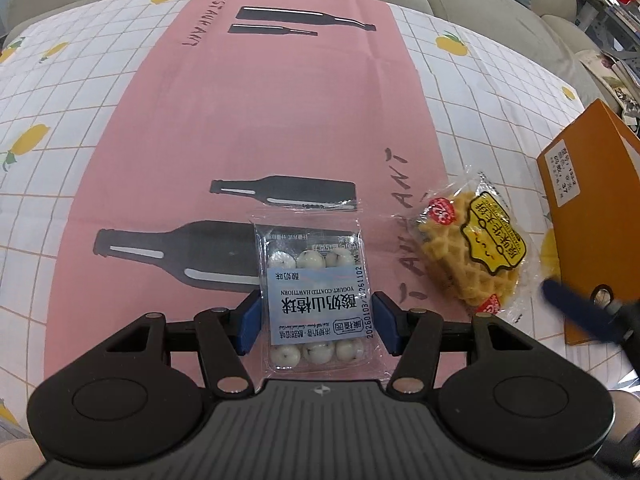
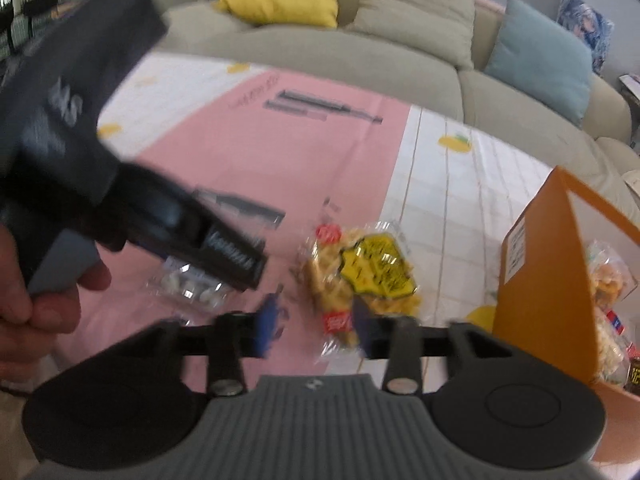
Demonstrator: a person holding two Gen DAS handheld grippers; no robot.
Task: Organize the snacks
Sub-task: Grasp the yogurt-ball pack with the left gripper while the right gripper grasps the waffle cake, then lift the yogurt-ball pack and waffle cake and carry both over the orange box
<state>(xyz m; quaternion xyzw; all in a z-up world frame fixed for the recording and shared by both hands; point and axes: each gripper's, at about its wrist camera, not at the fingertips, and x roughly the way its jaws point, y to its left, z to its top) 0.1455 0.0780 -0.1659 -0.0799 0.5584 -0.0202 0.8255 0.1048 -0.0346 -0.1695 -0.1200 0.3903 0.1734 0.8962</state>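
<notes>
Our left hand-held gripper (image 1: 314, 316) stands apart, its pads flanking the hawthorn ball packet (image 1: 316, 300) near the tabletop's (image 1: 280, 120) front edge. Our right hand-held gripper (image 2: 314, 328) is spread before the waffle packet (image 2: 360, 276). Slippery film may squirt free if we close off-centre.

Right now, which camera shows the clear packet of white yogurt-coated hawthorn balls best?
The left wrist view: the clear hawthorn packet lies sharp between the left gripper fingers, label readable. The right wrist view shows it blurred, partly hidden.
</notes>
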